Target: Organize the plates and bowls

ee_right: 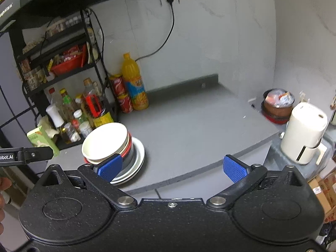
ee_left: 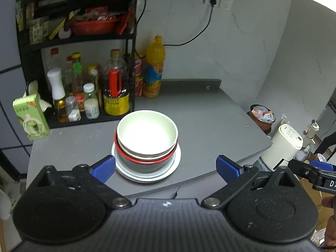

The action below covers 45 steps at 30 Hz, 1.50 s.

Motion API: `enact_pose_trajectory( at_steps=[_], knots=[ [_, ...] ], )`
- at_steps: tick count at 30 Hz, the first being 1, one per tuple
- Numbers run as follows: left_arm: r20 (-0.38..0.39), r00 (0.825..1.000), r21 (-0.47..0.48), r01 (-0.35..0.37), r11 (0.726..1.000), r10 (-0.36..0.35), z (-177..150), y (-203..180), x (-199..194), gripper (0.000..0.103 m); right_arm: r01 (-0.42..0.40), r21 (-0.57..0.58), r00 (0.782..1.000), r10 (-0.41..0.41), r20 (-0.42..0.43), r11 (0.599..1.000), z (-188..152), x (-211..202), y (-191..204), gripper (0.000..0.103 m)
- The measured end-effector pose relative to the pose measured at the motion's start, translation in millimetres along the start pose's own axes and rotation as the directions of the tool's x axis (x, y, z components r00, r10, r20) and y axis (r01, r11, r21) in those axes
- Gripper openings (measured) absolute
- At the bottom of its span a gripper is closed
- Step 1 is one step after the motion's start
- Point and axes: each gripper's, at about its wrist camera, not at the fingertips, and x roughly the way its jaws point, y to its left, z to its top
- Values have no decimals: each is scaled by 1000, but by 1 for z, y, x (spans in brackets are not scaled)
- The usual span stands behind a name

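Bowls (ee_left: 147, 134) are sitting nested in one stack on the white plates (ee_left: 147, 173), at the centre of the left wrist view and lower left of the right wrist view, on the grey counter (ee_left: 210, 121) near its front edge. Both grippers are hovering clear of the stack: the left gripper (ee_left: 166, 166) is facing it with jaws spread wide and holding nothing, and the right gripper (ee_right: 172, 166) is likewise gaping empty, its left pad overlapping the stack in the picture. Stacking is looking complete, judging by this; the next move is probably calling for backing away without nudging the slightly leaning top bowl (ee_right: 105, 141).
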Motion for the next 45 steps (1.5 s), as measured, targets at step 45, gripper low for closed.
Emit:
enact_pose_trajectory(
  at_steps=[45],
  knots=[
    [40, 999, 7, 28, 1000, -29, -36, 4, -34, 101, 15, -43, 1000, -15, -7, 999, -24, -30, 21, 103]
  ],
)
